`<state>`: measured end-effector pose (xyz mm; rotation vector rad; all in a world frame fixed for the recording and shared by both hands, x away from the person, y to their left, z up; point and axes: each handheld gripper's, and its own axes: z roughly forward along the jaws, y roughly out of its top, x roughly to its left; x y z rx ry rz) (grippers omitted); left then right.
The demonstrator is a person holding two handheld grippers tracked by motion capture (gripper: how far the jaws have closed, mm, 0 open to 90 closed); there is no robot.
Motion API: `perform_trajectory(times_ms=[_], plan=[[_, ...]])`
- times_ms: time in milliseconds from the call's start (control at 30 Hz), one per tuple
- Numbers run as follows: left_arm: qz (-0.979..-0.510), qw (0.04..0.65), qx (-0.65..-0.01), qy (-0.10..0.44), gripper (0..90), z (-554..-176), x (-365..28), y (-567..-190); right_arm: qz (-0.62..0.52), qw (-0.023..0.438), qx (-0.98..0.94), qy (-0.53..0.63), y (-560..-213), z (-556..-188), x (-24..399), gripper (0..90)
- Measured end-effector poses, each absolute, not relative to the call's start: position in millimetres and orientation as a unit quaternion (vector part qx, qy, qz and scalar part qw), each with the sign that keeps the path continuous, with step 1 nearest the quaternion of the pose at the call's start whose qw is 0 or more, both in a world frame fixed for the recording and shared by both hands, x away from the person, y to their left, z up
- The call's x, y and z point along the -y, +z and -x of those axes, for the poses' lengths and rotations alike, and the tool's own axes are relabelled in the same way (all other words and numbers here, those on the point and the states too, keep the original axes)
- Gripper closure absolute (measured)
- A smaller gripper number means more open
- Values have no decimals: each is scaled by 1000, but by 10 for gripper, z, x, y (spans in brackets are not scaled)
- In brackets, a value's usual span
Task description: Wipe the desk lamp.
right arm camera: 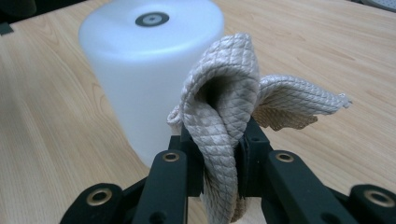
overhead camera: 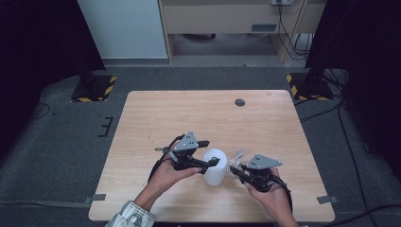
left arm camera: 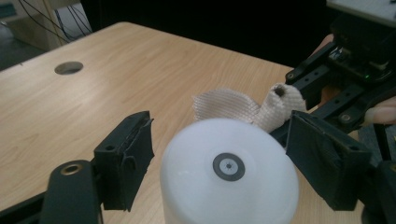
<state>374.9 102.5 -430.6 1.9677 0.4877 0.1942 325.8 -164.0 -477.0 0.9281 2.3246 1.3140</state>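
A white plastic cylinder (overhead camera: 215,168) (left arm camera: 229,186) (right arm camera: 140,70) stands upright on the wooden table (overhead camera: 189,113), near the front edge. My left gripper (overhead camera: 210,152) (left arm camera: 219,128) reaches it from the left. Its jaws stand on either side of the cylinder's top, with a gap showing at the left pad (left arm camera: 126,158). My right gripper (overhead camera: 235,171) (right arm camera: 219,154) sits just right of the cylinder, shut on a beige quilted cloth (overhead camera: 236,156) (left arm camera: 229,105) (right arm camera: 224,93). The cloth folds up out of the jaws and flops beside the cylinder.
A round cable hole (overhead camera: 239,102) (left arm camera: 68,68) lies in the table's far right part. Black stands with yellow-striped bases (overhead camera: 94,89) (overhead camera: 309,87) flank the far corners on the floor, with cables trailing at the right.
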Motion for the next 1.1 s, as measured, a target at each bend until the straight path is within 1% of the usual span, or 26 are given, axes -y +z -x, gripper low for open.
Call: perform_trajectory(times_ms=[67,167,267,433,600,767,800,833,867,967,1100], plan=[[-827,514,-210,86,193,-3774,-1020,-4342,-322,155,-813,459,-4771,-3234,1636,764],[-826,516,-211,84,204,-3778,-1018,-4374,-314,153,-812,467,-4744,-3191,1620,764],[-823,521,-211,82,242,-3749,-1031,-4359,-308,153,-815,467,-4735,-3169,1606,764],[-820,526,-207,89,241,-3703,-1057,-4307,-306,152,-816,466,-4730,-3126,1596,764],[-824,518,-213,88,234,-3735,-1039,-4375,-301,153,-813,474,-4707,-3096,1585,764],[-833,506,-209,87,264,-3741,-1004,-4418,-293,143,-810,487,-4690,-3081,1559,764],[-831,506,-212,88,274,-3750,-1017,-4415,-291,144,-811,487,-4694,-3076,1547,764],[-831,506,-215,87,305,-3756,-1027,-4413,-287,141,-814,485,-4708,-3072,1525,764],[-830,507,-217,83,307,-3761,-1037,-4415,-286,140,-815,483,-4718,-3073,1514,764],[-828,510,-220,80,240,-3753,-1066,-4403,-287,137,-824,470,-4777,-3085,1480,764],[-826,514,-215,87,201,-3686,-1166,-4370,-289,135,-827,463,-4816,-3102,1462,764]])
